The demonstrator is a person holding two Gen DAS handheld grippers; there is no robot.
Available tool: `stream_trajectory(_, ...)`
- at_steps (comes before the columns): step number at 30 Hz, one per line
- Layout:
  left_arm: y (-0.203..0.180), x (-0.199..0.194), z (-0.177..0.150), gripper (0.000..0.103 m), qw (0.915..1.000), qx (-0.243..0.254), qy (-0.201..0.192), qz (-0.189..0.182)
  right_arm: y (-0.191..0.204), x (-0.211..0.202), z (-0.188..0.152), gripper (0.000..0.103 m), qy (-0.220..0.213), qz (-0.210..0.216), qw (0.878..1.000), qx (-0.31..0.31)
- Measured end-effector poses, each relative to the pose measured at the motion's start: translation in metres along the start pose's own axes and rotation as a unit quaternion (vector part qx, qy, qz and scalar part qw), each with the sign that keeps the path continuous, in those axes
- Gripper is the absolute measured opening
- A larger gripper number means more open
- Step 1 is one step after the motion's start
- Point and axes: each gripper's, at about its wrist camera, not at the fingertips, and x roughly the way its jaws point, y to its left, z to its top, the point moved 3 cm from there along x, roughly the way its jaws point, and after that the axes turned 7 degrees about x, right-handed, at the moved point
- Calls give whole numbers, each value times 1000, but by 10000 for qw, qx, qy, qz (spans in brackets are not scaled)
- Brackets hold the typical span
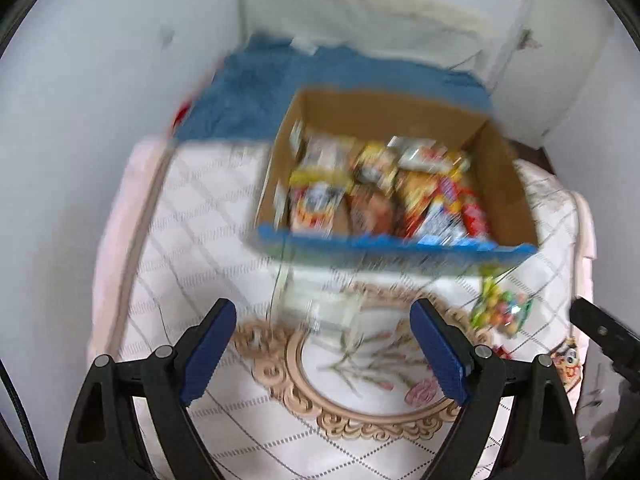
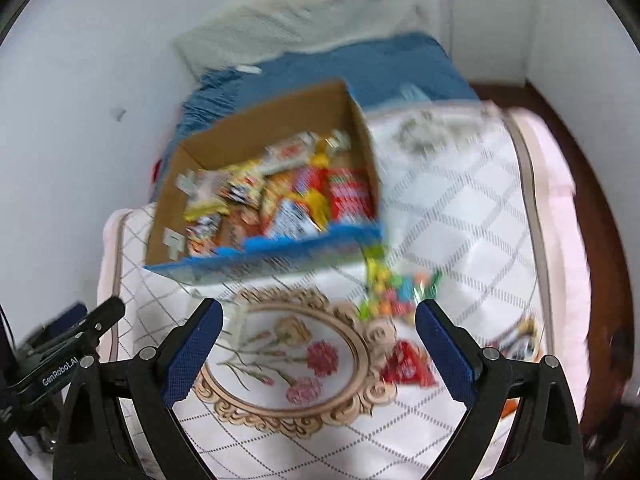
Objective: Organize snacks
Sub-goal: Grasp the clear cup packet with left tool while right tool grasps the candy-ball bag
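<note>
A cardboard box with a blue front edge sits on the quilted cloth and holds several snack packets; it also shows in the right wrist view. A bag of colourful candy lies right of the box front, also seen in the right wrist view. A red packet and another packet lie on the cloth. My left gripper is open and empty, short of the box. My right gripper is open and empty above the cloth. Both views are blurred.
The white quilted cloth with an oval flower emblem covers the surface. A blue blanket and a pale pillow lie behind the box against white walls. Dark floor lies to the right.
</note>
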Motion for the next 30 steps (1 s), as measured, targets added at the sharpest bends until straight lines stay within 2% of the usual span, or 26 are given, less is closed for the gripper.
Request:
stream_trajectory(4, 4, 52, -11, 89, 9977, -430, 514, -30, -31, 38, -11, 99, 420, -157, 9983, 368)
stream_trajectory(10, -9, 117, -3, 89, 9917, -822, 978, 127, -54, 76, -15, 99, 564, -474, 9954, 611)
stream_trajectory(16, -22, 162, -3, 89, 9873, -609, 1184, 865, -65, 105, -10, 99, 653, -644, 9923, 832)
stream_trajectory(18, -20, 168, -11, 89, 9854, -498, 1258, 1037, -67, 112, -7, 99, 651, -704, 9920, 816)
stream_trajectory(25, 6, 156, -47, 91, 9819, -384, 1495, 1096, -61, 142, 6, 99, 747, -877, 9916, 579)
stream_trajectory(30, 38, 134, -73, 91, 9780, -630, 1687, 1053, -70, 147, 16, 99, 785, -825, 9904, 781)
